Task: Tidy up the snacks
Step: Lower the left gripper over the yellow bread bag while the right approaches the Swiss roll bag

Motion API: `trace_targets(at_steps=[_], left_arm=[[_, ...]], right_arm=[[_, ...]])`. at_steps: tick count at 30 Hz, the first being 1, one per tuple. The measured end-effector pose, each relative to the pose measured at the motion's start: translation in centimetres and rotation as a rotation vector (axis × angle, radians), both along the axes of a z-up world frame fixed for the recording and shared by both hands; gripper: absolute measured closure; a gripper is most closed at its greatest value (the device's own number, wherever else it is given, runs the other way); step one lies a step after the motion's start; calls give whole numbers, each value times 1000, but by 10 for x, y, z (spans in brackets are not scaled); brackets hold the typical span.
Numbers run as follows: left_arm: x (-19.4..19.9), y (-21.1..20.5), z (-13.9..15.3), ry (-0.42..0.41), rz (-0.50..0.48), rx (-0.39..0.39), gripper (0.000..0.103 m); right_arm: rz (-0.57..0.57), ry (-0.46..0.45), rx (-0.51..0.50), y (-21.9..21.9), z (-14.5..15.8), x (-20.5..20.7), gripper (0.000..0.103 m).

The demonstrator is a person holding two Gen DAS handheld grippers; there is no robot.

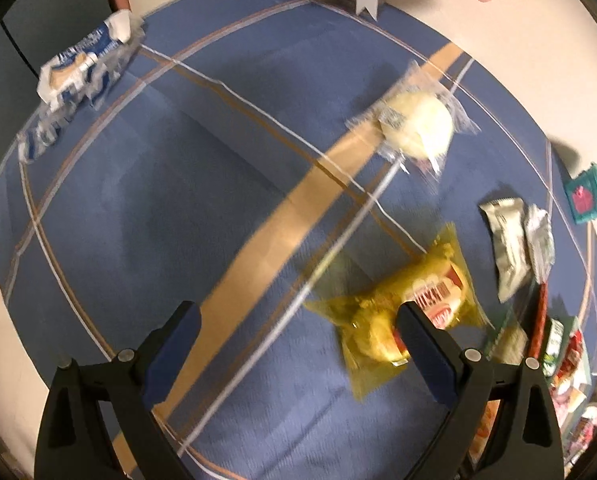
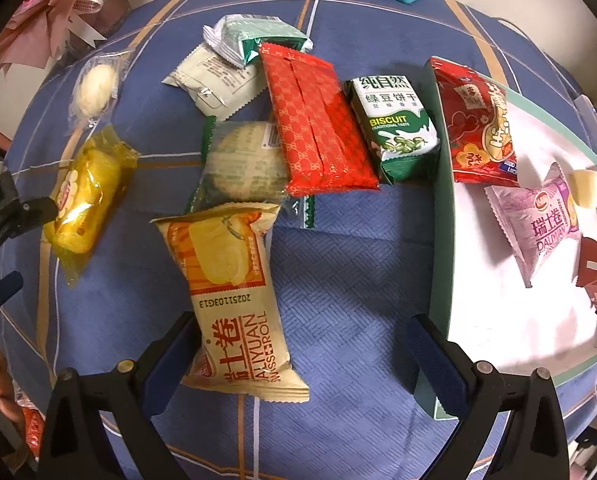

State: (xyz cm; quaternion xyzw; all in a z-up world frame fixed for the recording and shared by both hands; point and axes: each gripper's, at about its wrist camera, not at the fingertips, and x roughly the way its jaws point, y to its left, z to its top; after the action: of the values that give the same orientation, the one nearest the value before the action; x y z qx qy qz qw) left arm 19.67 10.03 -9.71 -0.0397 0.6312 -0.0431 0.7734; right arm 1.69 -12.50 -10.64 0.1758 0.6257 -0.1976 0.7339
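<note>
Along the frame's right side, the tray wall [image 2: 442, 240] crowds your right gripper [image 2: 302, 364], spread wide, empty; your left gripper [image 1: 298, 344] gapes empty over open blue counter [image 1: 158, 200].

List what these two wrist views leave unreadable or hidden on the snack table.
- Left wrist view: label on the yellow wrapped cake, smeared by motion blur and partly covered by the left tool finger.
- Left wrist view: snack pile at the right edge, cut off by the fisheye rim.
- Right wrist view: round pale pastry in a green-edged clear wrapper, overlapped by the red patterned packet.
</note>
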Motion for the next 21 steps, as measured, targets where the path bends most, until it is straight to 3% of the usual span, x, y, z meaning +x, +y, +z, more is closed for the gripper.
trace_targets(at_steps=[6,12,17,21], left_arm=[[-6,-3,-11,80,-6,-90,5],[-3,3,4,-14,42,-87,5],[5,19,7,-80,139,-90,5],[7,27,-5,-62,182,-66,5]], right_arm=[[-7,4,1,-2,3,-4,0],[-4,6,2,-1,7,-9,0],[-7,7,4,-2,2,-4,0],[-10,6,8,-2,2,-3,0]])
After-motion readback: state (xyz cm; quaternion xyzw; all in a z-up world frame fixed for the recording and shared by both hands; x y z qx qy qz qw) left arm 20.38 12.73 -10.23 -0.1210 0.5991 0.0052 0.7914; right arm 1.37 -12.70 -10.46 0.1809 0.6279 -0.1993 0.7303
